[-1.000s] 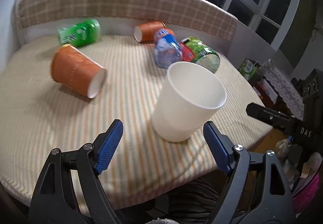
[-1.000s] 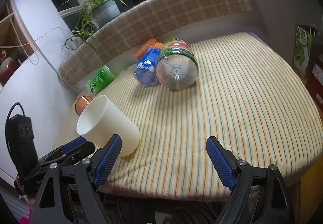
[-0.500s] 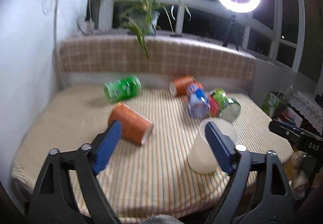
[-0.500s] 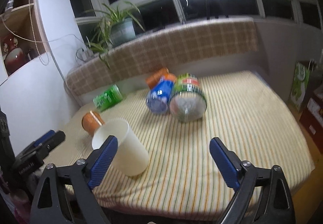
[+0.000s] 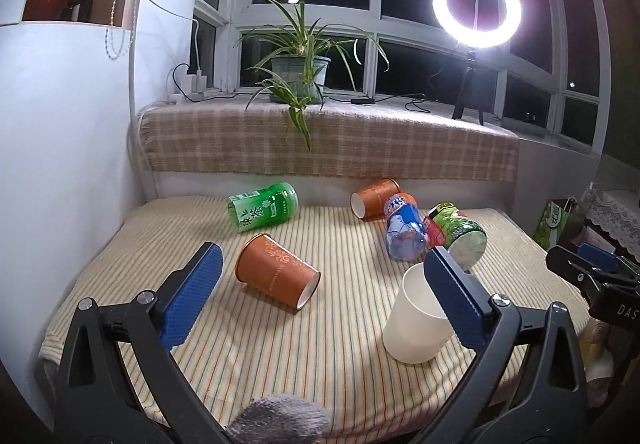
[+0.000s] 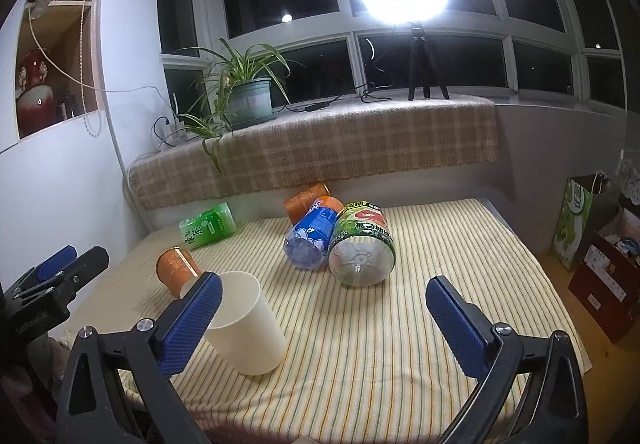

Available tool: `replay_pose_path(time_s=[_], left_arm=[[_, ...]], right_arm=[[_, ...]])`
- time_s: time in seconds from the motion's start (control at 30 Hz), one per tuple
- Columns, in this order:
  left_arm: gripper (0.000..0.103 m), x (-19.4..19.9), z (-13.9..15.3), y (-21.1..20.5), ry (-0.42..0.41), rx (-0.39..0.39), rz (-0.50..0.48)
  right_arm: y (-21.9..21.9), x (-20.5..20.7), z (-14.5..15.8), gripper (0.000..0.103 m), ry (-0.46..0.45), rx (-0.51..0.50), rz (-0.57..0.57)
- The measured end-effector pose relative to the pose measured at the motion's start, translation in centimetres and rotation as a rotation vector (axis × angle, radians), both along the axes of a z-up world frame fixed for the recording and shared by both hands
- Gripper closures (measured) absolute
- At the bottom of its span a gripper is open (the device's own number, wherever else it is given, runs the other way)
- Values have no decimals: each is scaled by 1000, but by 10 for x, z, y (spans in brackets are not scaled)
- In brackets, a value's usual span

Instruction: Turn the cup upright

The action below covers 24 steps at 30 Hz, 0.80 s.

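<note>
A white cup [image 5: 414, 320] stands upright, mouth up, on the striped cloth near the table's front edge; it also shows in the right wrist view [image 6: 246, 328]. My left gripper [image 5: 324, 296] is open and empty, held back from the table, its right finger overlapping the cup in view. My right gripper [image 6: 324, 324] is open and empty, also back from the table, its left finger in front of the cup. An orange cup [image 5: 276, 272] lies on its side left of the white cup, and a second orange cup [image 5: 374, 198] lies at the back.
A green bottle [image 5: 262, 206], a blue bottle [image 5: 402, 232] and a green-red bottle [image 5: 458, 234] lie on the cloth. A plaid-covered ledge [image 5: 328, 144] with a potted plant [image 5: 300, 72] and ring light [image 5: 476, 6] runs behind. Bags and boxes [image 6: 596, 236] stand right of the table.
Both grippers have pulled back and tilted up from the table. The white cup now sits farther from the left gripper and stays upright where it stood.
</note>
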<state>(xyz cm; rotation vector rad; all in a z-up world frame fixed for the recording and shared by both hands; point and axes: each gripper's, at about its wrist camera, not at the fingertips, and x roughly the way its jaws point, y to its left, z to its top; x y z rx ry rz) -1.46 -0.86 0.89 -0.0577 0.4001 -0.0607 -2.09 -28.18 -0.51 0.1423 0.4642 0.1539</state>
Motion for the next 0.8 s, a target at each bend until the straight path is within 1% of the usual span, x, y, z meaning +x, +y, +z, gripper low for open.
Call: replay_pose_path(time_s=[0.13, 0.8], left_arm=[[1, 1, -1, 1, 0, 0, 7], [1, 1, -1, 4, -3, -2, 15]], right_arm=[[2, 0, 1, 0, -10, -12, -1], [3, 4, -4, 0, 13, -2, 9]])
